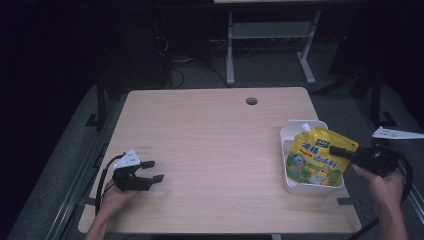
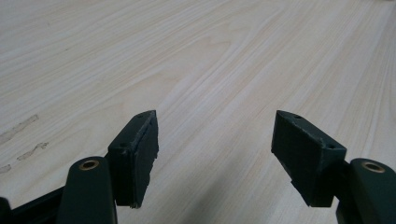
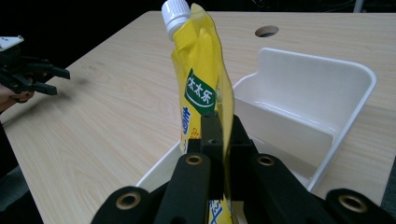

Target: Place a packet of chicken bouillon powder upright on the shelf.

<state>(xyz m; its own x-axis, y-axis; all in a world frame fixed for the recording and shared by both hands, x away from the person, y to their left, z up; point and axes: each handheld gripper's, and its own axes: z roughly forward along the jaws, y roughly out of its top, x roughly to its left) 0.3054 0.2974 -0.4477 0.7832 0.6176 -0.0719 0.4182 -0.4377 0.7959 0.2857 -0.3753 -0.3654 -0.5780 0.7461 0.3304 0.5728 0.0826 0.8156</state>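
two tools here. right tool (image 3: 219,140) is clamped thin on the edge of the yellow spout pouch (image 1: 317,157), which hangs upright over the white bin (image 1: 292,186) at the surface's (image 1: 210,140) right side. looks like it's being set inside, so i'd lower it straight, keep the cap (image 3: 175,12) up, and let go only once the bottom sits. left tool (image 1: 148,171) rests wide open, empty, well apart.
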